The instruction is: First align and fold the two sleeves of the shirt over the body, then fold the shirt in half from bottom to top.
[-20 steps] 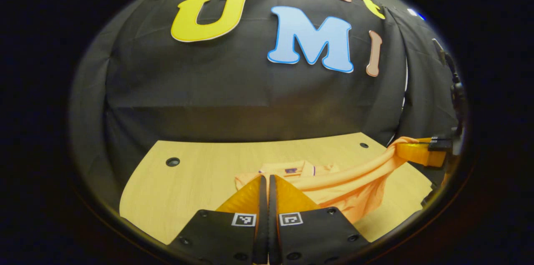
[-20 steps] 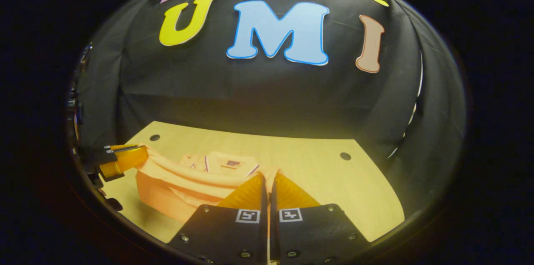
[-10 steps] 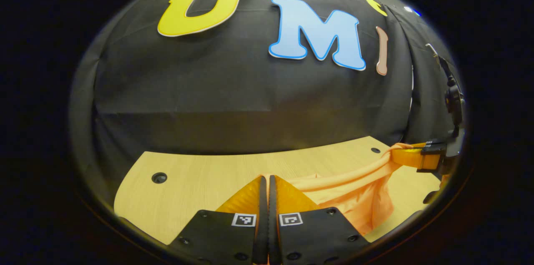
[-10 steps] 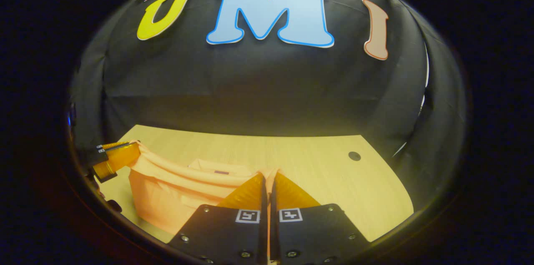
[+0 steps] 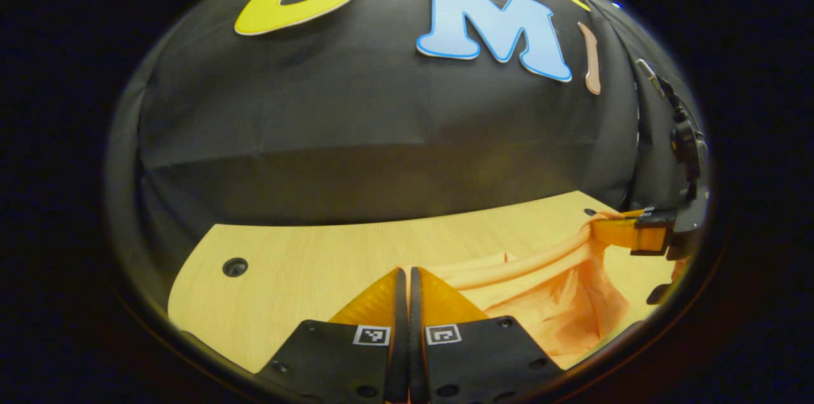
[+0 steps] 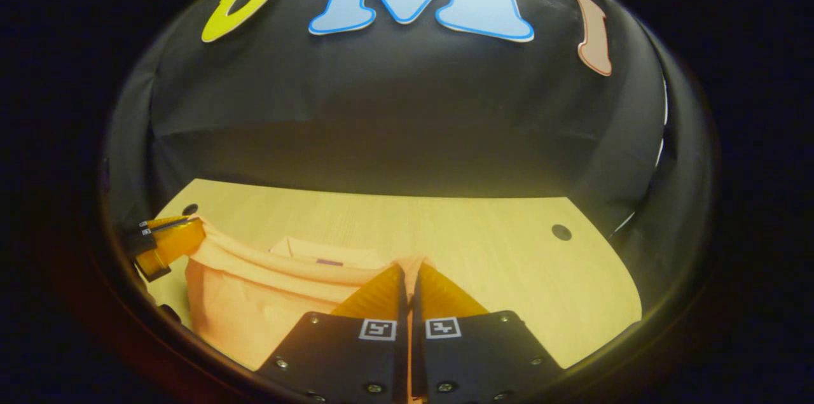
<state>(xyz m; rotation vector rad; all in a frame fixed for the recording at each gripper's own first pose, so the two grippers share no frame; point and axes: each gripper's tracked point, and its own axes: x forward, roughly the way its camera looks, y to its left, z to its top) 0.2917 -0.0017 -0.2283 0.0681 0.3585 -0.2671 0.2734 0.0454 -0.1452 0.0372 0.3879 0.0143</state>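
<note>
Black cloth is hanging as the booth's wall [image 5: 356, 137] behind a pale wooden bench [image 5: 305, 264], and an orange shirt [image 5: 540, 302] is being held up off that bench, its lifted edge stretching taut like a rolled band between the two tools while the rest is sagging down to the wood. In the right gripper view the shirt [image 6: 254, 302] is draping to the left, with its collar part lying flat on the bench [image 6: 509, 264] just beyond the hanging fold.

Small dark holes [image 5: 234, 266] are showing near the bench's corners, one [image 6: 561, 232] on the far right. Bare wood is lying open to the left of the left tool and to the right of the right tool; the wall is closing off the far edge.

Both fingers of the left tool [image 5: 404, 280] are pressing together on the shirt's edge. The right tool [image 6: 407, 277] is likewise clamping the fabric, also seen far right [image 5: 626, 233] in the left gripper view.
</note>
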